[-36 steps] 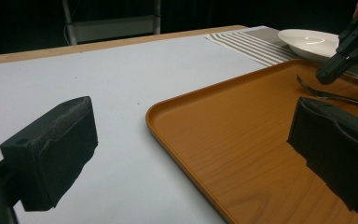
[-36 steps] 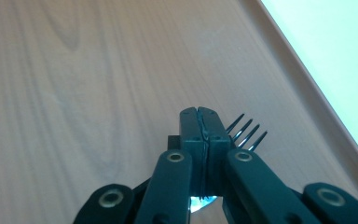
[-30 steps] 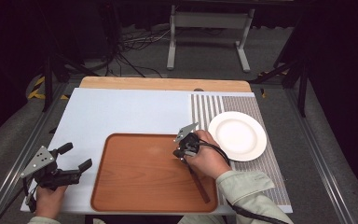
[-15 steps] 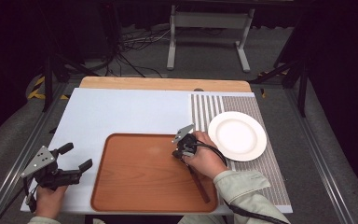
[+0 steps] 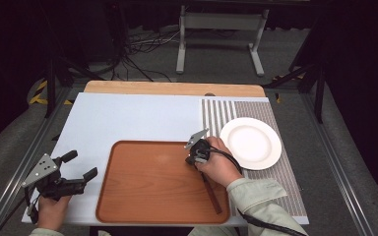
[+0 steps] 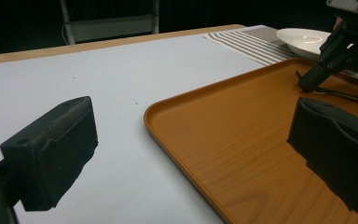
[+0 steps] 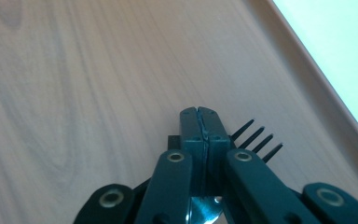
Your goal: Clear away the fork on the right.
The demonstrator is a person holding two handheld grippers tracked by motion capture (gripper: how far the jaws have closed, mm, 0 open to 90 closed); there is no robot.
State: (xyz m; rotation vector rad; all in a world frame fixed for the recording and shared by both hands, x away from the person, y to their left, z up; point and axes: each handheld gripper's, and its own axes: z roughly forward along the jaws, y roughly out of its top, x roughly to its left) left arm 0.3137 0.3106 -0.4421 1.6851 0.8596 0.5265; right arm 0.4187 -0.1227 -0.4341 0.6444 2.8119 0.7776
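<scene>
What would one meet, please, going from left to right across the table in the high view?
Left gripper → wooden tray → right gripper, shut on a fork over the tray → white plate on the striped mat.

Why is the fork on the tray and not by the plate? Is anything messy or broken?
Nothing looks spilled or broken. The fork lies on the brown tray, pinched in the right tongs. The white plate sits bare on the striped mat, beside the tray.
</scene>
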